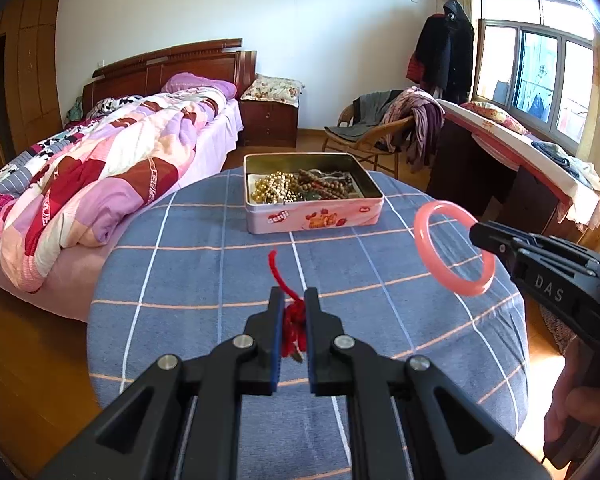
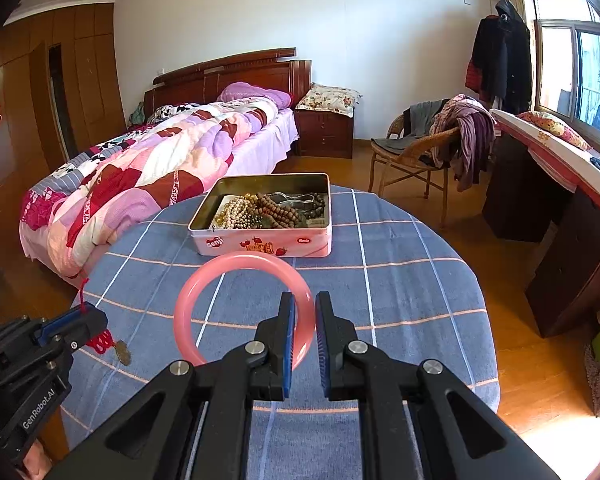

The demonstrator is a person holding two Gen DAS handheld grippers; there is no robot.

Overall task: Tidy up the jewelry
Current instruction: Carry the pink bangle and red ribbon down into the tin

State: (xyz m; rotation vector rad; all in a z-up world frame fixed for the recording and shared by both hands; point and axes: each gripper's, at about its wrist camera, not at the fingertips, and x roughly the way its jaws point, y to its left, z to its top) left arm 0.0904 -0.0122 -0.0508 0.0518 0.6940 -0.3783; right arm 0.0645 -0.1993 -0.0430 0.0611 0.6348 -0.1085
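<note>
We work over a round table (image 2: pixel 400 280) under a blue checked cloth, with a pink tin (image 2: pixel 266 240) open at its far side, already holding gold and brown bead strands (image 2: pixel 260 210). Both our loads hang in the air above the near half of the cloth, well short of the tin.

The larger risk, as we judge it, sits with the pink bangle (image 2: pixel 204 292). It is smooth and rigid, and our right gripper (image 2: pixel 305 320) pinches it only at its right-hand rim, so most of the ring sticks out to the left unsupported. A quick swing toward the tin could let it pivot or slip from the pads, and it would roll off the table onto the wooden floor.

The red knotted cord (image 1: pixel 294 320) is the smaller worry. Its loose end (image 1: pixel 274 268) trails beyond the left gripper's tips and a small metal charm (image 2: pixel 123 352) dangles below, so either could snag on the tin's rim, or tangle with the beads on release.

Our right gripper's fingers stand close together, closed on the bangle's band with only its thickness between the blue pads (image 2: pixel 289 332). Our left gripper (image 1: pixel 294 300) is likewise nearly closed, its fingers clamped on the bunched knot of the cord.
</note>
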